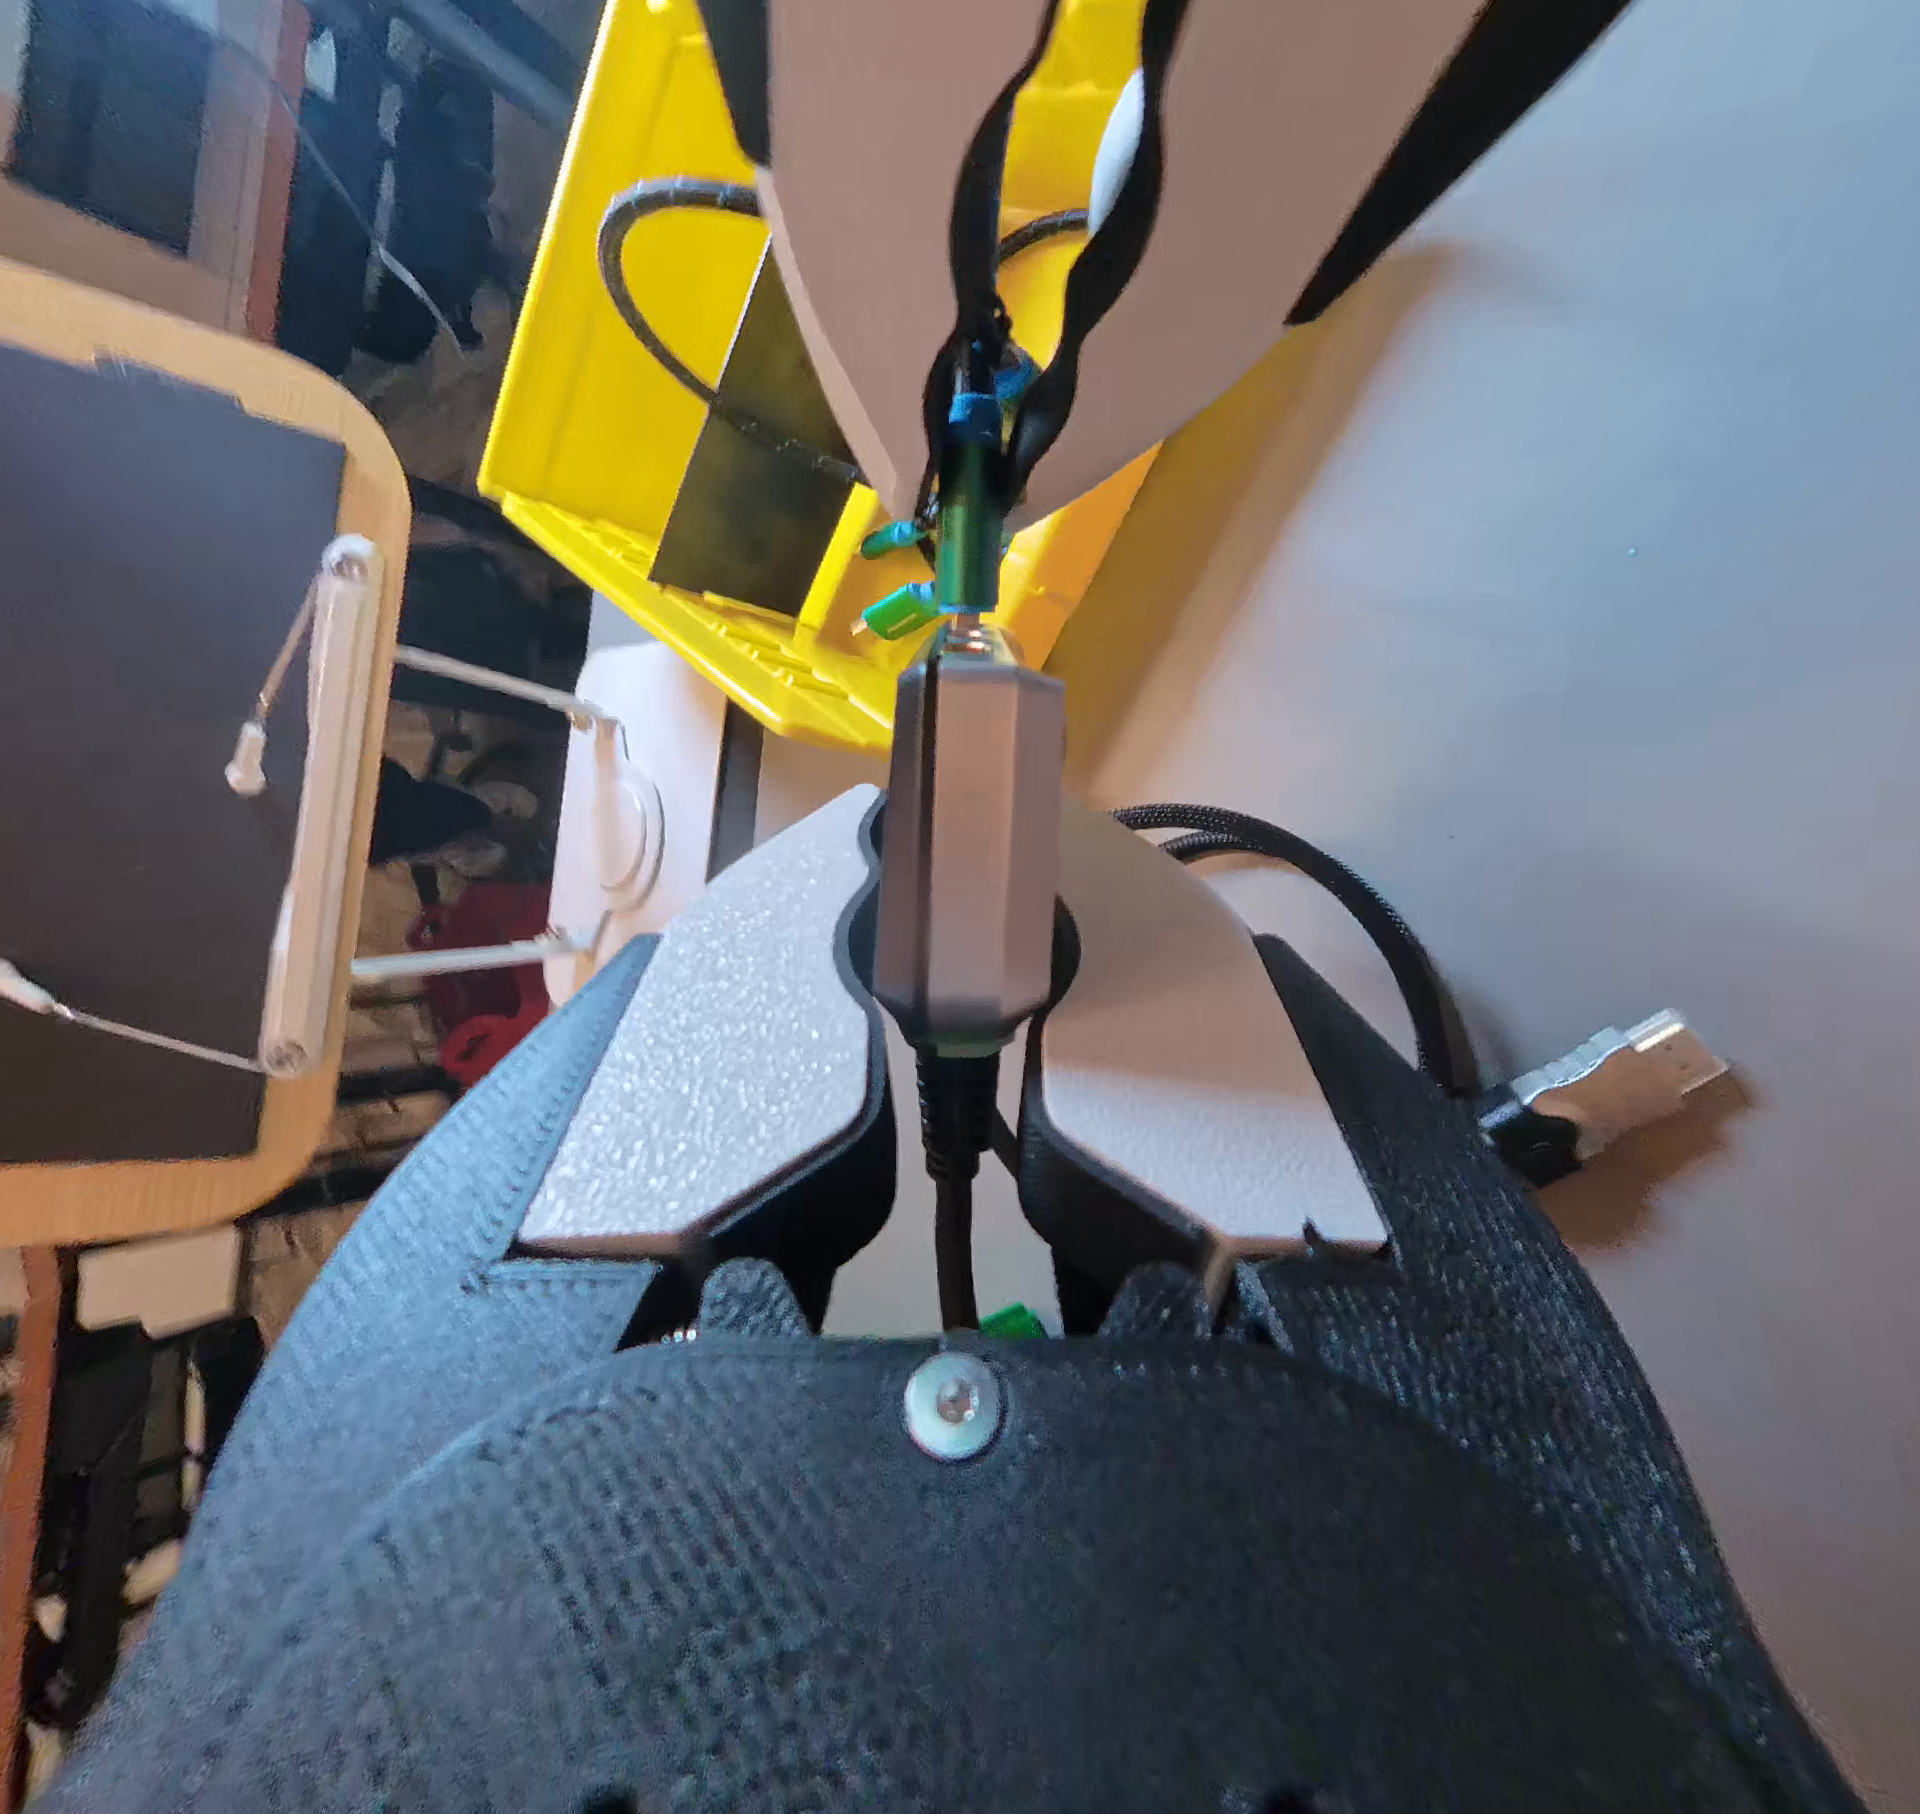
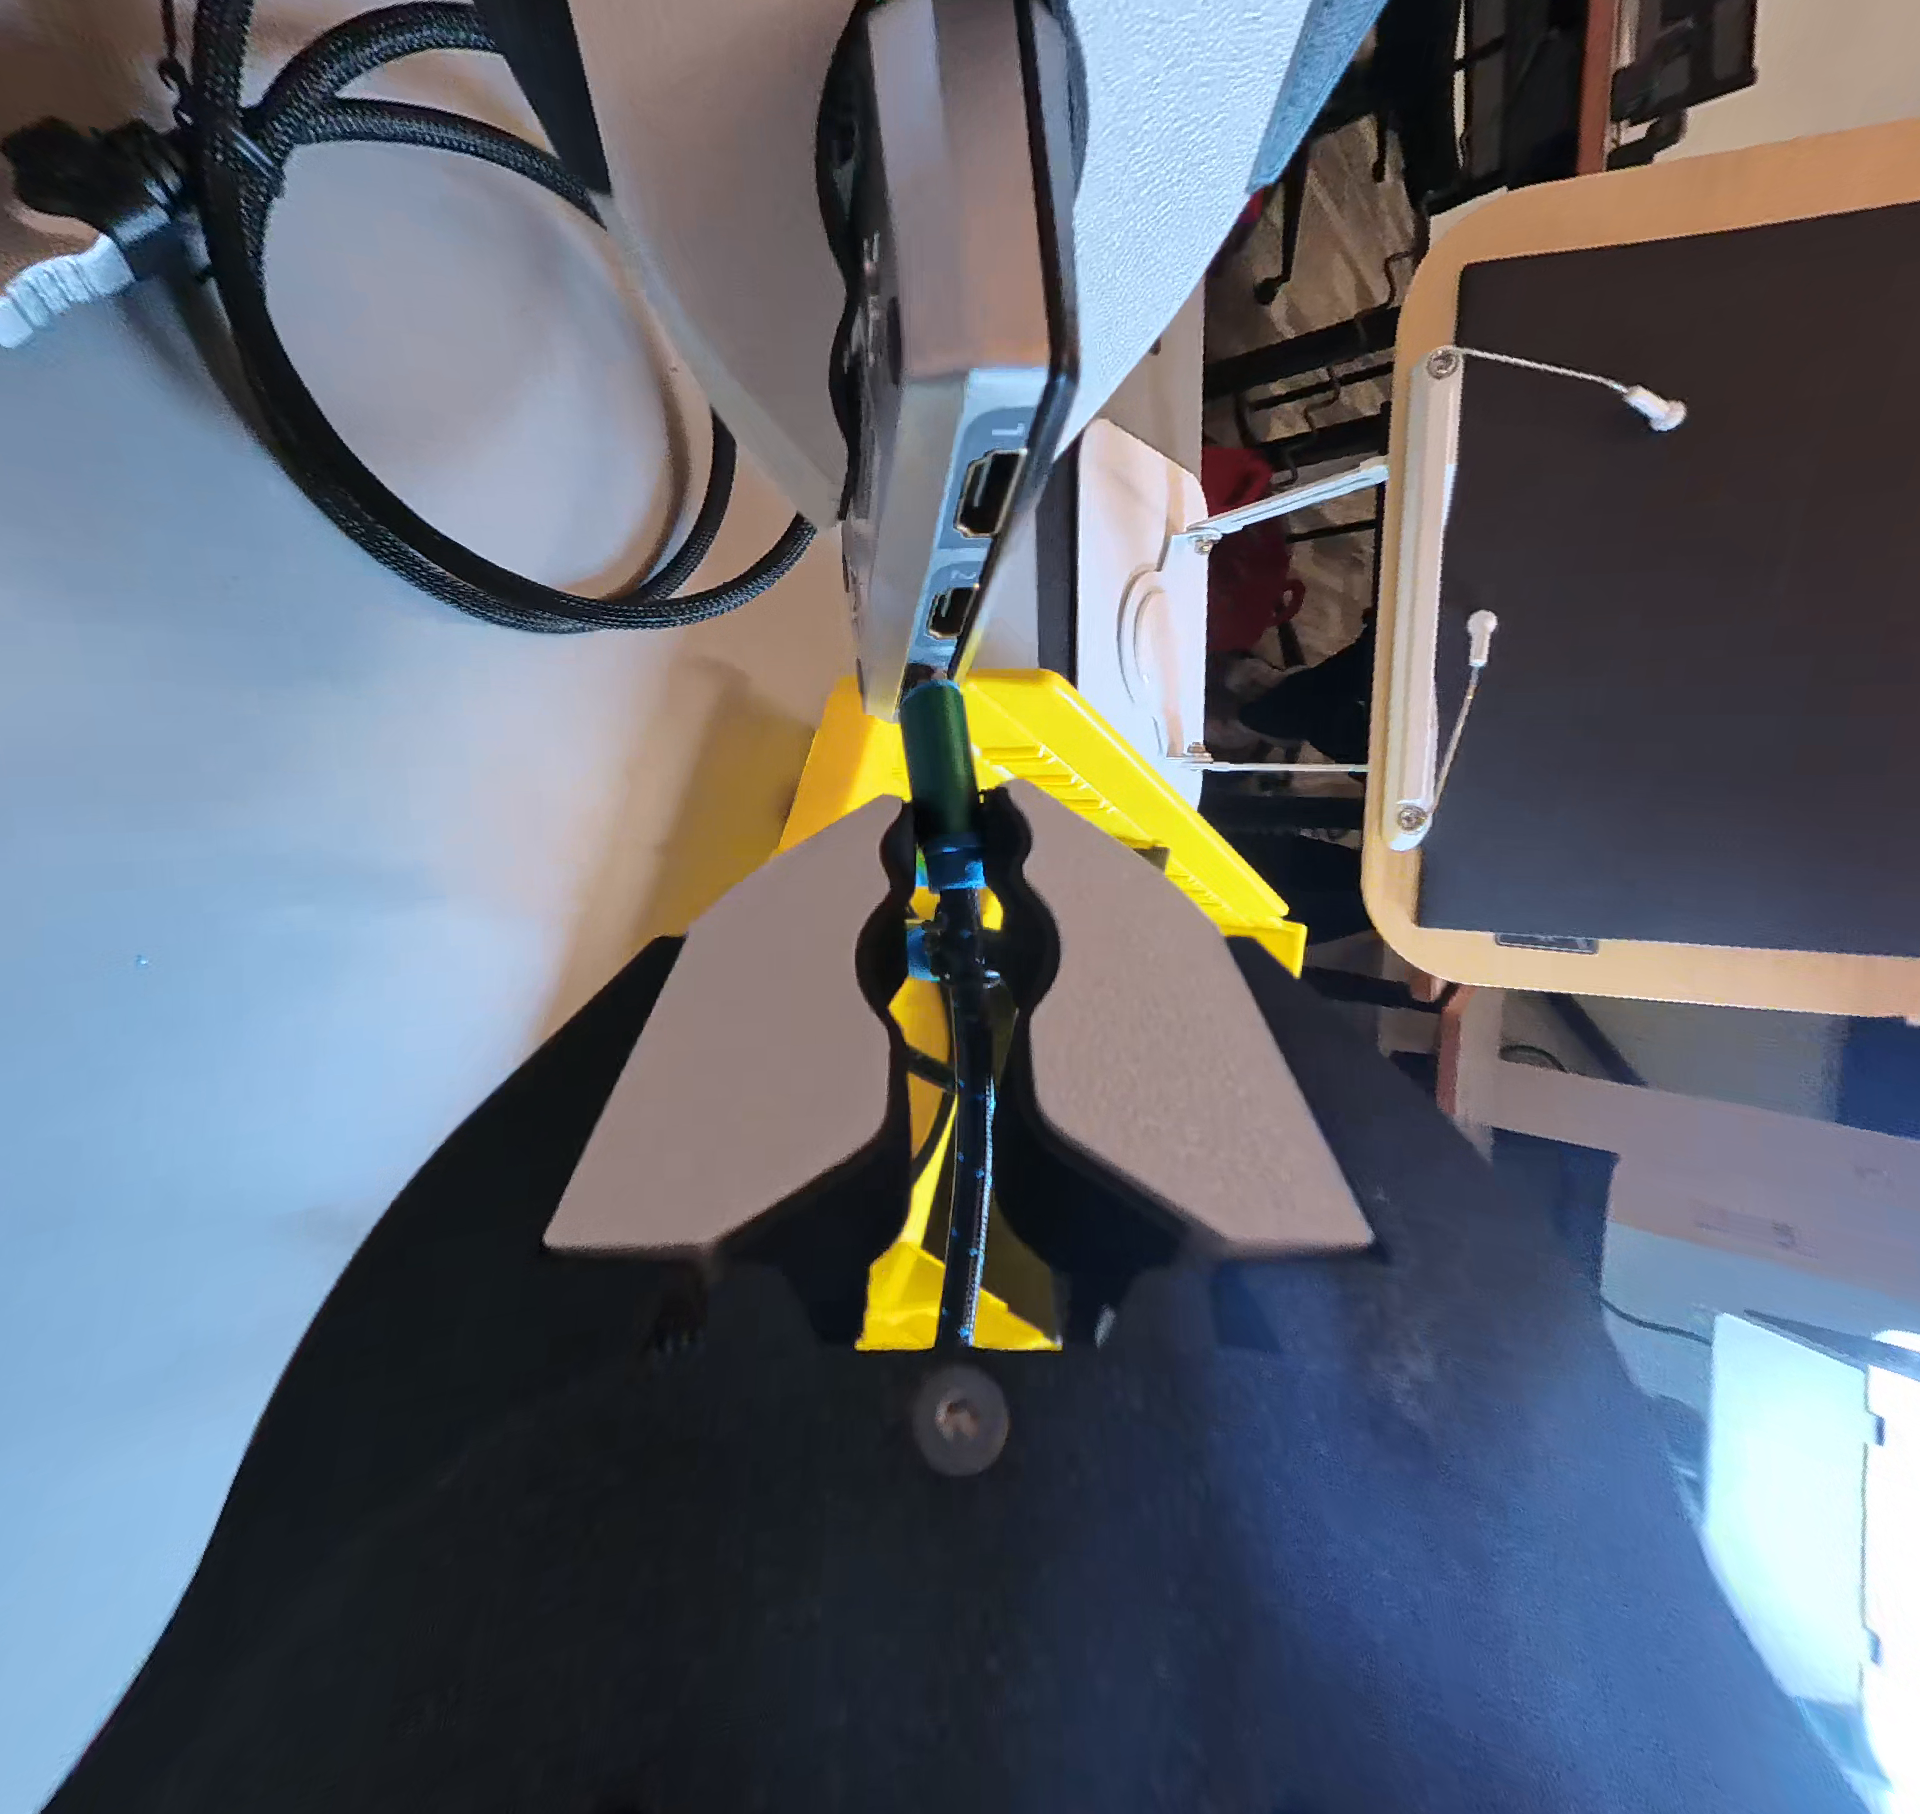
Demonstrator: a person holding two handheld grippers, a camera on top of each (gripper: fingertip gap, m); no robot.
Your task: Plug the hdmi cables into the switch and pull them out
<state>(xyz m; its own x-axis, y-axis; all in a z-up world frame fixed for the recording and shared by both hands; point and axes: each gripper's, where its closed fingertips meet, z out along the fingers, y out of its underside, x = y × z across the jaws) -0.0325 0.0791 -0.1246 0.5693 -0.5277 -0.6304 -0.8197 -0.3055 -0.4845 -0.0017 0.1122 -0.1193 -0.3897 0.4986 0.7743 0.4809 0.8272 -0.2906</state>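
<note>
The switch [image 1: 971, 855] is a slim grey metal box held up off the white table, edge-on. Its end face [image 2: 977, 538] shows two empty ports, one above the other. A green plug [image 2: 938, 751] on a black braided cable sits at the switch's end. A second cable [image 2: 436, 330] lies looped on the table, its silver plug [image 1: 1616, 1073] free.

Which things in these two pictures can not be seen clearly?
- Green plug tip, left wrist view: whether it sits inside the switch is hidden by the switch's end.
- Same joint, right wrist view: too small, shadowed.
- Yellow bin contents, both views: covered by the right gripper.
- Black cable loop: cut off by the top edge.
</note>
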